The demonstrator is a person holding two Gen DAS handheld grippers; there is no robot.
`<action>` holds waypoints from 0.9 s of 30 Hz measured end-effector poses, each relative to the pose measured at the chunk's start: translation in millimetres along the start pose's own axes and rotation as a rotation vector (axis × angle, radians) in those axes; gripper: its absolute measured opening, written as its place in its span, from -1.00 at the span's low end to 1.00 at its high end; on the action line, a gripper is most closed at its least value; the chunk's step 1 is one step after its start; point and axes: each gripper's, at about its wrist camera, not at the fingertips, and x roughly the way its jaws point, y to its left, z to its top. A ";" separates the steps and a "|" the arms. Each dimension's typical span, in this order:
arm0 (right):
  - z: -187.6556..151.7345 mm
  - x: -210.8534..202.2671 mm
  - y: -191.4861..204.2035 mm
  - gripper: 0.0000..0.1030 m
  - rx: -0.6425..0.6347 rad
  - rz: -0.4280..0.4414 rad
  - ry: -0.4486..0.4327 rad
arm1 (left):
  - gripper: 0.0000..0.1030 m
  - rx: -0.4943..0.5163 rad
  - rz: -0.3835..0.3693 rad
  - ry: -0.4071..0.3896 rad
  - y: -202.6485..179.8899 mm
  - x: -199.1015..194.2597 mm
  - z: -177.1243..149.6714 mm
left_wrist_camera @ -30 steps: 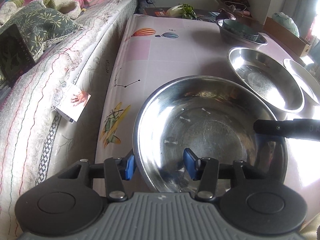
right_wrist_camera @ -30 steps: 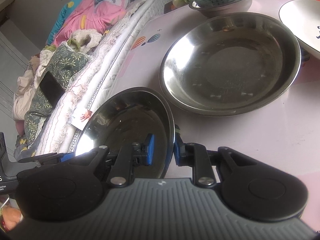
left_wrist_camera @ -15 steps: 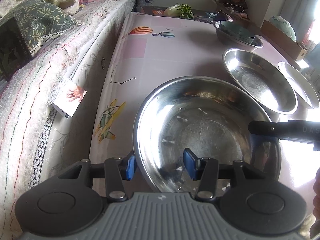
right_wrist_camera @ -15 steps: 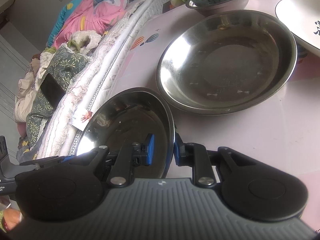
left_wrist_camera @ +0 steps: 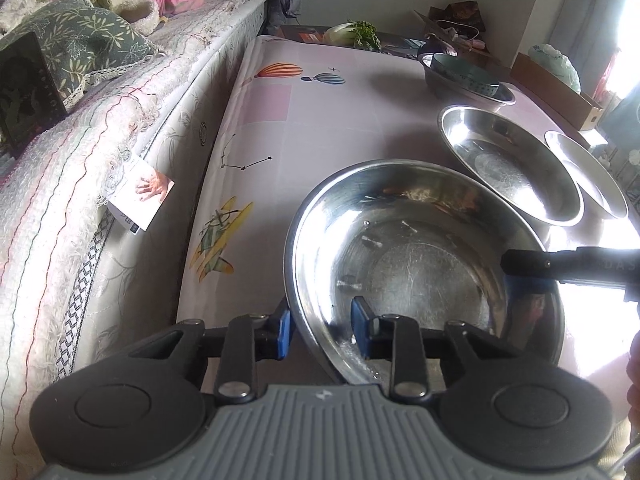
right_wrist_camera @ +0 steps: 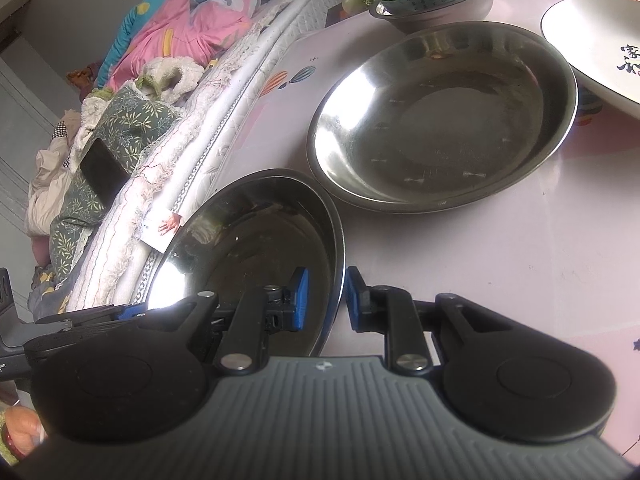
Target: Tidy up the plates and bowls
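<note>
Steel bowl | we pinch opposite rims, left fingers and right fingers | two-handed grip likely steadies it for stacking

The steel bowl at lower centre and the steel dish at upper right were glossy, scratched metal, the plate at far right glazed white ceramic, the tablecloth smooth printed plastic, the quilt at left rough stitched cloth.
</note>
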 end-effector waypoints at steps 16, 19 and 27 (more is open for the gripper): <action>-7.5 -5.8 5.6 -0.70 -0.059 -0.037 -0.027 | -0.69 -0.021 -0.011 -0.062 6.0 -2.4 -9.0; -7.7 -6.8 4.5 -0.71 -0.064 -0.044 -0.030 | -0.69 -0.013 -0.012 -0.059 4.0 -3.1 -11.3; -8.5 -7.0 2.7 -0.71 -0.061 -0.048 -0.033 | -0.55 0.025 0.018 -0.040 -4.0 0.0 -9.2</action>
